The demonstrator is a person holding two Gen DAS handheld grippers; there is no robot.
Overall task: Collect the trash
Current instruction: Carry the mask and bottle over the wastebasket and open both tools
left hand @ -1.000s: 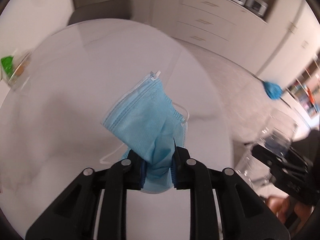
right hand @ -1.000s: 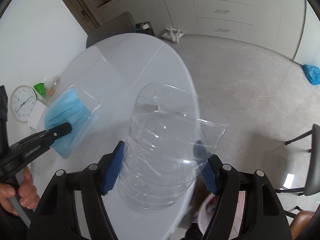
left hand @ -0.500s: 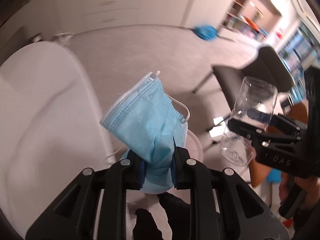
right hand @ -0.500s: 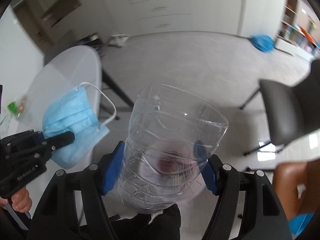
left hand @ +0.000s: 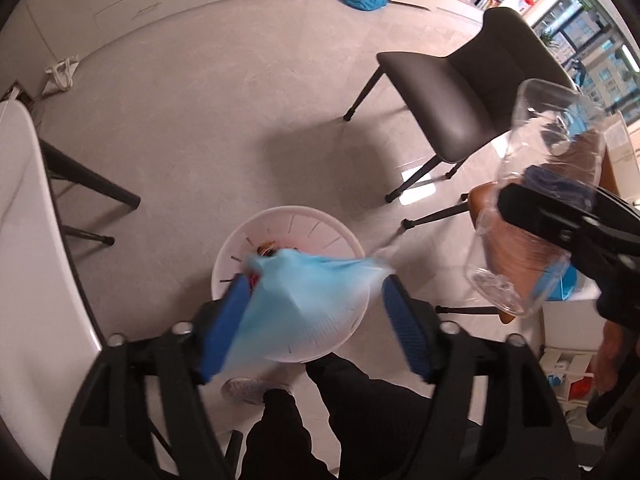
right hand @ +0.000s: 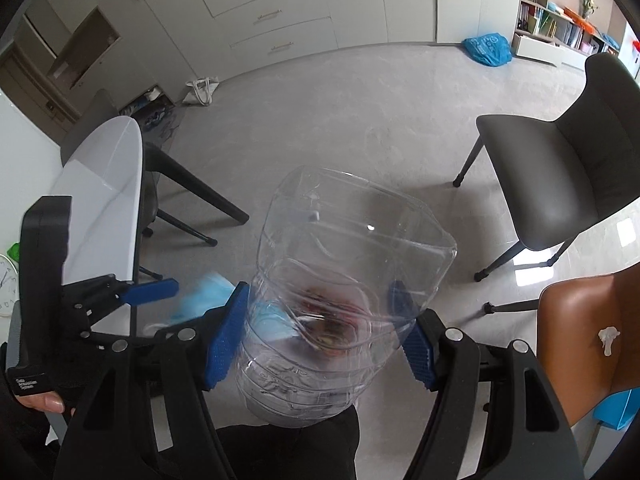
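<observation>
Left tool (left hand: 312, 320) spread wide, limp blue face mask (left hand: 304, 296) (light, floppy) blurred above white bin (left hand: 288, 220). Right tool (right hand: 320, 336) clamps a thin, crushable clear plastic bottle (right hand: 344, 292) mid-body.

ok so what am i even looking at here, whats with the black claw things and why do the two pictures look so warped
No robot here: a person holds a two-finger gripper in each hand, and each carries a fisheye camera looking along its fingers, which bends the room.

In the left view, the left gripper is open, and a blue face mask, blurred, hangs between its fingers above a white bin on the floor. It looks released, though the blur hides whether it touches a pad.

In the right view, the right gripper is shut on a clear plastic bottle with its top cut off.

Grey chairs and a white table stand nearby.
</observation>
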